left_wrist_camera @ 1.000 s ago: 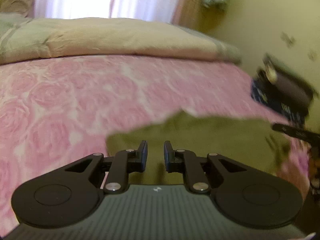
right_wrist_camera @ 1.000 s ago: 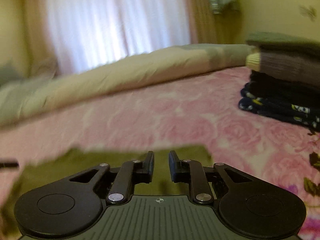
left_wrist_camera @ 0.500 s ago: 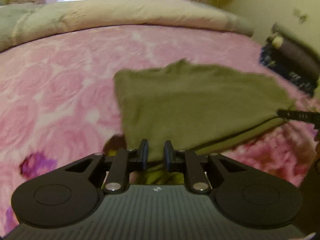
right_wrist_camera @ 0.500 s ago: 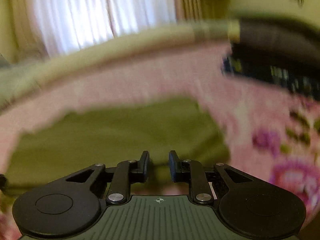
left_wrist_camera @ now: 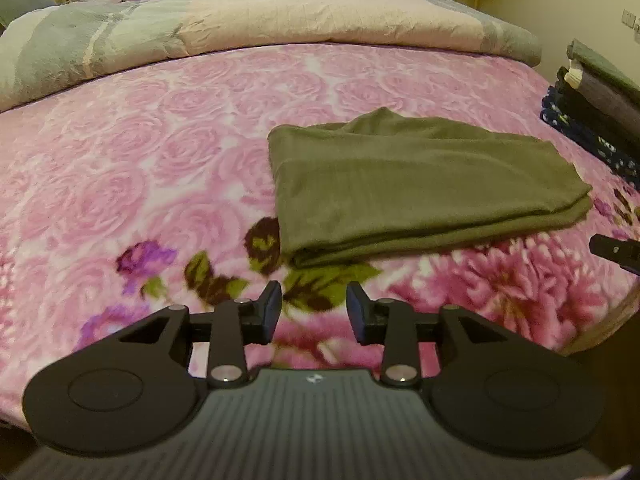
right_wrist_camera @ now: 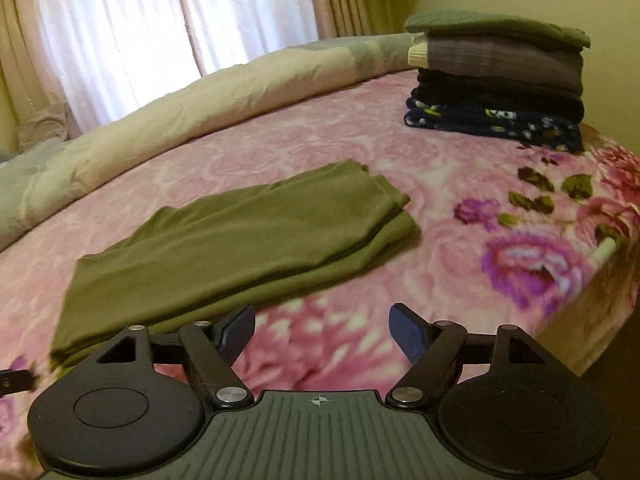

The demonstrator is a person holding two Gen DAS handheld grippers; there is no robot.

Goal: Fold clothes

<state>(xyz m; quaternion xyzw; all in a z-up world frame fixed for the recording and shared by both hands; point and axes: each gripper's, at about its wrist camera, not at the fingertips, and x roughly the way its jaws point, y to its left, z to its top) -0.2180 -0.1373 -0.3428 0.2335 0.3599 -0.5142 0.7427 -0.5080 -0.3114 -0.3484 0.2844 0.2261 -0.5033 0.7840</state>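
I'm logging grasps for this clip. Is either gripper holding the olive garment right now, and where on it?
Nothing is held. The left gripper and right gripper are both open and empty, short of the folded olive garment, which lies free on the bed.

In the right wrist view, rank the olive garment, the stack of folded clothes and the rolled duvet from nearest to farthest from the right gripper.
1. Olive garment, just ahead, left of the right gripper.
2. Stack of folded clothes, far right.
3. Rolled duvet, along the bed's far edge.

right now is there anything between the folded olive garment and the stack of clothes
Nothing: in the right wrist view, only bare pink floral blanket separates the folded olive garment from the stack of folded clothes. The two do not touch.
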